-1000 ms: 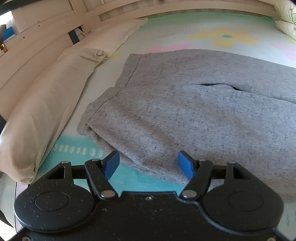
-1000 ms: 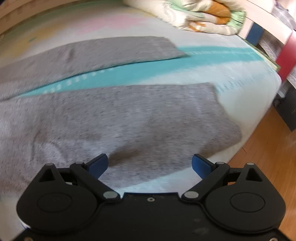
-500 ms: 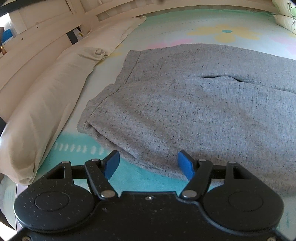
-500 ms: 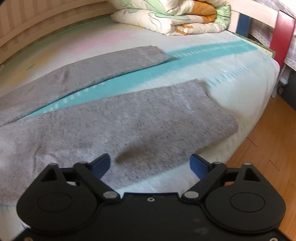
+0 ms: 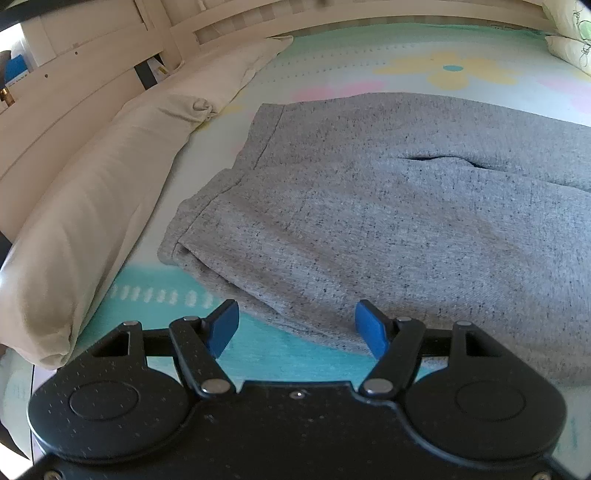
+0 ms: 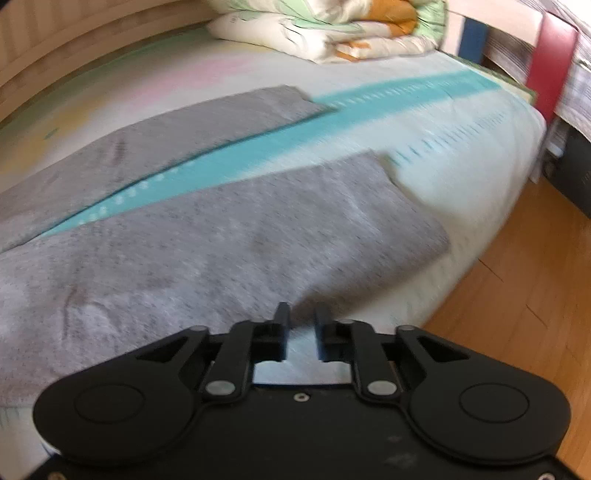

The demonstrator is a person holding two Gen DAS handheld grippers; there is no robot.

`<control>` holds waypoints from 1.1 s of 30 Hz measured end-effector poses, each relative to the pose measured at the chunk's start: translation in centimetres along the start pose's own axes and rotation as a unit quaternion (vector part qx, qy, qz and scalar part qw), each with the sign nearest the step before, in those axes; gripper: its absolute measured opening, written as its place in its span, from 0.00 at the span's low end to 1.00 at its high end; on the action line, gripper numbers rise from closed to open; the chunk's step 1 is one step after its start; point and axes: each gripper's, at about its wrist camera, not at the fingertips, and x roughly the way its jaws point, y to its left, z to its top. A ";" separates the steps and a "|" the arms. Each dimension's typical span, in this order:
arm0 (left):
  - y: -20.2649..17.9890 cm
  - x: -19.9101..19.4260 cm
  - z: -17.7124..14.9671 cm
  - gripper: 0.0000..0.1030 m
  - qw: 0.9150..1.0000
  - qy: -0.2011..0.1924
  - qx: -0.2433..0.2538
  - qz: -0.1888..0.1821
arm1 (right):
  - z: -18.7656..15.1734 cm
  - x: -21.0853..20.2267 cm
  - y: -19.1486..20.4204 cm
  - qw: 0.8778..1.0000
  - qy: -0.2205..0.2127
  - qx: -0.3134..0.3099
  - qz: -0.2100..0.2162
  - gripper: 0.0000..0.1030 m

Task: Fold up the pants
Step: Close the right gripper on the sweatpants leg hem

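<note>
A cream pillow (image 5: 92, 206) lies along the headboard (image 5: 74, 74); a folded quilt (image 6: 332, 29) sits by wooden floor (image 6: 535, 295).

The right gripper (image 6: 302, 319) is closing, nothing visibly pinched, over the near leg of the grey pants (image 6: 207, 236).

Your pants (image 5: 388, 206) lie flat on the bed (image 5: 369, 48), pillow (image 5: 92, 192) to their left, 2 legs (image 6: 240, 236) apart.

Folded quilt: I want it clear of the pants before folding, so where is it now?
In the right wrist view, the folded quilt sits at the bed's far end, top centre, well beyond the pants legs and apart from them.
</note>
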 end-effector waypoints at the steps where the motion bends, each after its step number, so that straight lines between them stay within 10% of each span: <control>1: 0.0 0.0 0.0 0.70 1.000 0.001 -0.001 -0.001 | -0.1 0.0 -0.3 1.000 0.003 0.007 -0.003 0.26; 15: 0.5 -0.4 -0.8 0.70 1.000 0.003 -0.003 -0.007 | 0.4 1.0 -1.1 0.997 0.014 0.074 0.033 0.37; 20: 0.6 -0.3 -0.7 0.70 1.000 0.002 -0.007 -0.007 | 1.0 1.1 -0.6 0.994 0.000 0.084 0.064 0.08; 33: 1.8 -0.1 -0.7 0.70 1.000 -0.010 -0.007 -0.004 | 4.0 -2.4 1.8 0.997 -0.044 0.020 0.061 0.06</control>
